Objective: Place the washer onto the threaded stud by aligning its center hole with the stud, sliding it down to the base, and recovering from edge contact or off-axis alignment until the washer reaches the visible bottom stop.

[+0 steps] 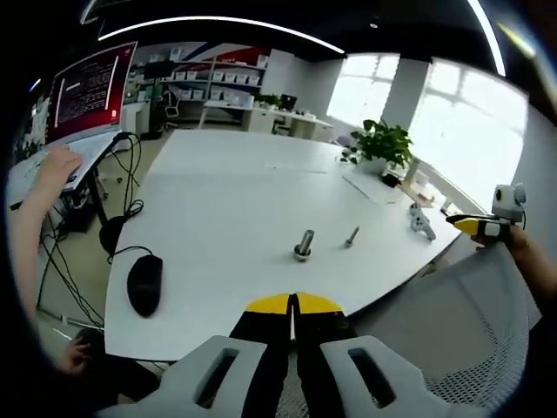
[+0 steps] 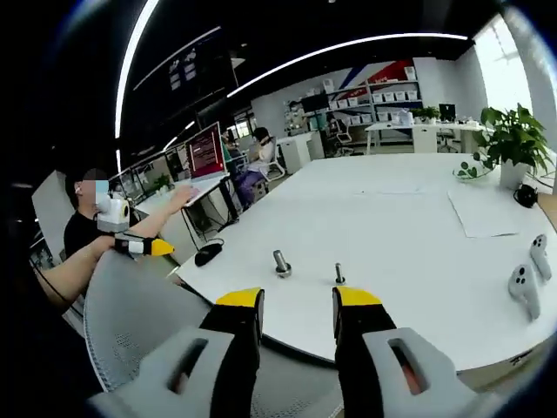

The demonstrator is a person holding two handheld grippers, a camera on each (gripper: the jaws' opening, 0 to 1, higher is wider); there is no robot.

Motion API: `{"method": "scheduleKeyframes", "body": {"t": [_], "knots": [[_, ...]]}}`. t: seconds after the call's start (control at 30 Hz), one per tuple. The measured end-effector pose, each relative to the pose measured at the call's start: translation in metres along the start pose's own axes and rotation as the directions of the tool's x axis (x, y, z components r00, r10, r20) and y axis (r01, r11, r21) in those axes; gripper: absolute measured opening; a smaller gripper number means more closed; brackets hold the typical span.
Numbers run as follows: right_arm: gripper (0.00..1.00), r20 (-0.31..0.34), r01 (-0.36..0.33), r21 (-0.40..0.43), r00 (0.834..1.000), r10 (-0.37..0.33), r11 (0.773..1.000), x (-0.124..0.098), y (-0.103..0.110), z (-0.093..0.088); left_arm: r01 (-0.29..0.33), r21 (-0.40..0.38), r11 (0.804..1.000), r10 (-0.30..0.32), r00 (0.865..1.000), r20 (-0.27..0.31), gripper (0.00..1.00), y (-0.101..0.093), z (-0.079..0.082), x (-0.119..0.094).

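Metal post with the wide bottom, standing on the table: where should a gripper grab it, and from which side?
Probably its plain upper shaft, above the wide base. The metal post stands upright on the white table, apart from the thinner bolt, so coming from the near edge with a jaw on each side looks easiest. The right gripper is open.

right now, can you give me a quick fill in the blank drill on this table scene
1. The left gripper has its jaws ____.
2. The right gripper has its jaws ____.
3. The black mouse lies on the ____ table.
4. The potted plant has ____ leaves.

Missing words: shut; open; white; green
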State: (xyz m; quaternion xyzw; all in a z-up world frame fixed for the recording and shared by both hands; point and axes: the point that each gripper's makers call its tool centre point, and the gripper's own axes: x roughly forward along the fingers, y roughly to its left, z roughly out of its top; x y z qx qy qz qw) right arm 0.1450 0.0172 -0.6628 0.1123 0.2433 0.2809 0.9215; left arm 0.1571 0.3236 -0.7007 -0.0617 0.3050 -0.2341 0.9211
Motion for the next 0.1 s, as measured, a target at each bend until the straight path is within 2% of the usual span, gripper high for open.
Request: {"method": "scheduleKeyframes", "body": {"t": [0.1], "knots": [[0.35,0.005,-0.024,0.023,1.000,0.024,0.999,0.0064,0.0072,-0.0015,0.002,-0.002,1.000,-0.002,1.000,0.000,0.00,0.0005,-0.0005,-0.0007]]}}
